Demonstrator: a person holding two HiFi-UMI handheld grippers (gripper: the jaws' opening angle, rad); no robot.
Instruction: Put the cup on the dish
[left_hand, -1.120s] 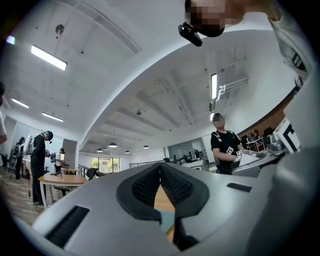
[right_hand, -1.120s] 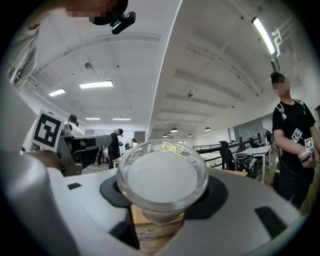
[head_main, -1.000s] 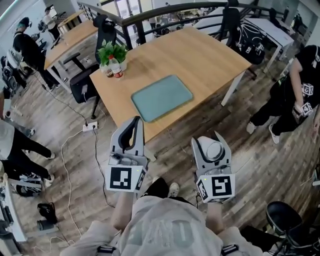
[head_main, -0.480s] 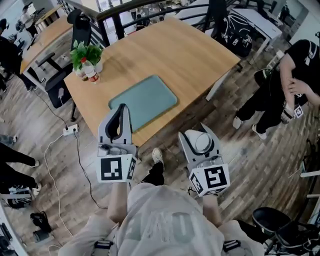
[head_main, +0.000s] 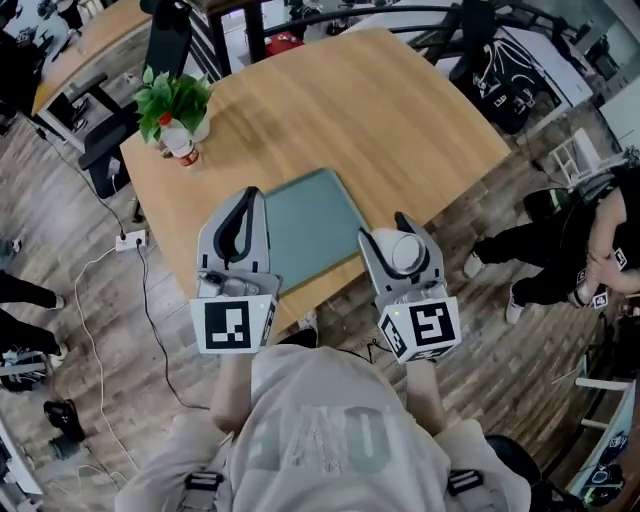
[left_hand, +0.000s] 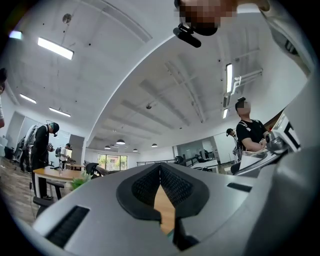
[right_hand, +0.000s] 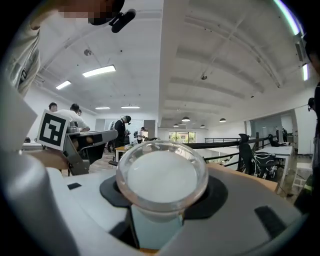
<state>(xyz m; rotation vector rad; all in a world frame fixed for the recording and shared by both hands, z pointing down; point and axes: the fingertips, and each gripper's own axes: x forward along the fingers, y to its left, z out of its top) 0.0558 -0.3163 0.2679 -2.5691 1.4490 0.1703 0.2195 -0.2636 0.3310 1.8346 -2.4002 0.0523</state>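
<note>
Cup (right_hand: 161, 177): clear one, clamped in the right gripper (head_main: 398, 240), lower middle of head view, by the table (head_main: 380, 110) edge.
Left gripper (head_main: 250, 192): pinched closed, nothing in it, left of the teal mat (head_main: 312, 225).

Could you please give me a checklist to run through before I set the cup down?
1. Clear round cup clamped in right gripper: ok.
2. Left gripper shut, empty: ok.
3. Teal rectangular mat on wooden table bare: ok.
4. Cup above mat: not ok, right of its edge in head view.
5. Dish located: cannot tell, only the mat shows.
</note>
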